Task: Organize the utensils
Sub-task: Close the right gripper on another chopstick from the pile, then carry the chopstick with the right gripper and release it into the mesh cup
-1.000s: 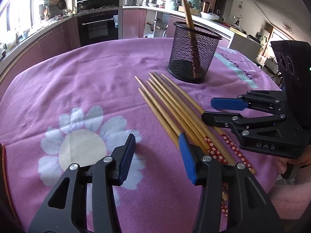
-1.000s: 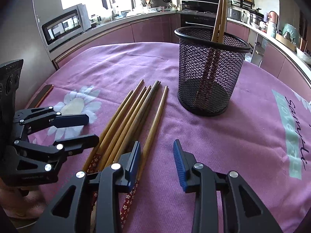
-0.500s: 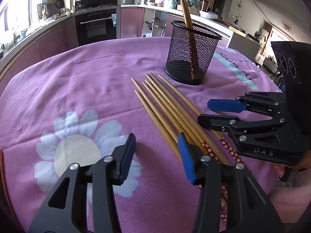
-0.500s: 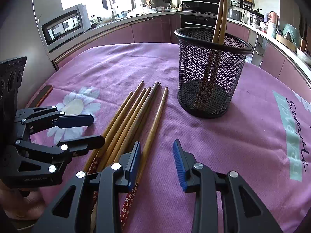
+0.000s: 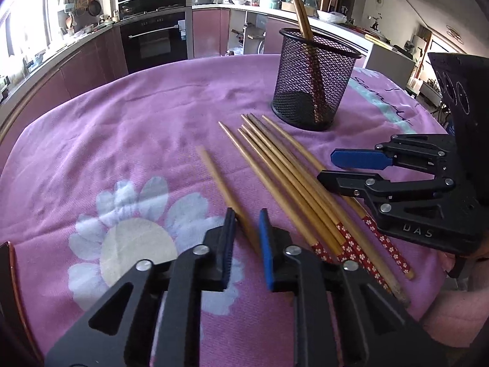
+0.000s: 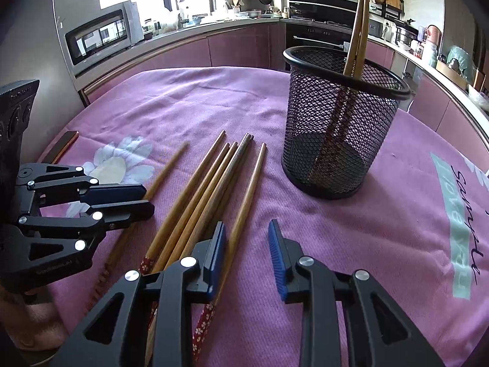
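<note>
Since 1 second ago, 1 bamboo chopstick [image 5: 224, 189] has been pulled to the left, away from the bundle, and the left gripper [image 5: 247, 235] has narrowed around it. Its jaws are closing, with the chopstick's lower shaft between the blue pads and touching them.

Largest in view is the pink tablecloth with a white flower print [image 5: 122, 140], covering a round table. On it stands the black wire-mesh cup [image 6: 342, 122], upright, with 2 chopsticks leaning inside it. Just beside the cup's base lie 5 loose bamboo chopsticks with red floral ends [image 5: 290, 177], fanned side by side, tips toward the cup.

Both grippers are tilted downward toward the cloth. The right gripper [image 6: 246, 250] hovers over the bundle's rightmost chopstick, jaws closing but with a clear gap; its left pad sits beside the stick, the right pad apart from it, so nothing is gripped.
</note>
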The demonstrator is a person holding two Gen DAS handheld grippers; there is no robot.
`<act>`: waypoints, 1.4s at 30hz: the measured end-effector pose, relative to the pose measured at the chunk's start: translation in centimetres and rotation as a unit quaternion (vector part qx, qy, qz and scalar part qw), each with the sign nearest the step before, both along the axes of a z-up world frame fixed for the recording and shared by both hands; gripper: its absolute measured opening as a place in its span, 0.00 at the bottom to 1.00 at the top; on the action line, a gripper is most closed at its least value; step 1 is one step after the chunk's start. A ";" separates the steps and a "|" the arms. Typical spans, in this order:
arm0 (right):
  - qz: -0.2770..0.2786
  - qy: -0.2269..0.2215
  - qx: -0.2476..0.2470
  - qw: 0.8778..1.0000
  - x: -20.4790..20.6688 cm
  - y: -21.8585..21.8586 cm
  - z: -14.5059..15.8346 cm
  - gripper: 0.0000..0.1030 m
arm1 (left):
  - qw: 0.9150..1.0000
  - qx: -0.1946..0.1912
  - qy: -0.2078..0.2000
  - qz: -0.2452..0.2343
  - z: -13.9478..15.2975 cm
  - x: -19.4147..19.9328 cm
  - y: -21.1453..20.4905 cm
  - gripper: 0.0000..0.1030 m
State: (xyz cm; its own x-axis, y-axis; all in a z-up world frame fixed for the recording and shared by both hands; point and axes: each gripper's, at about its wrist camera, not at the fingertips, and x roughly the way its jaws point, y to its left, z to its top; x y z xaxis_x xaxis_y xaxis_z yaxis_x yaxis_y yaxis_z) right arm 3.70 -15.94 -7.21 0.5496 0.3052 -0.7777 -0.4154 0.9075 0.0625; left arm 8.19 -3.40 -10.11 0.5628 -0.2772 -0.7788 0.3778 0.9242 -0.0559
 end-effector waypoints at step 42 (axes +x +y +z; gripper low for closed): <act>0.008 -0.089 0.185 0.979 -2.2 -6.1 9.1 0.06 | 0.977 -0.181 -0.103 -0.035 12.6 -2.6 2.8 0.07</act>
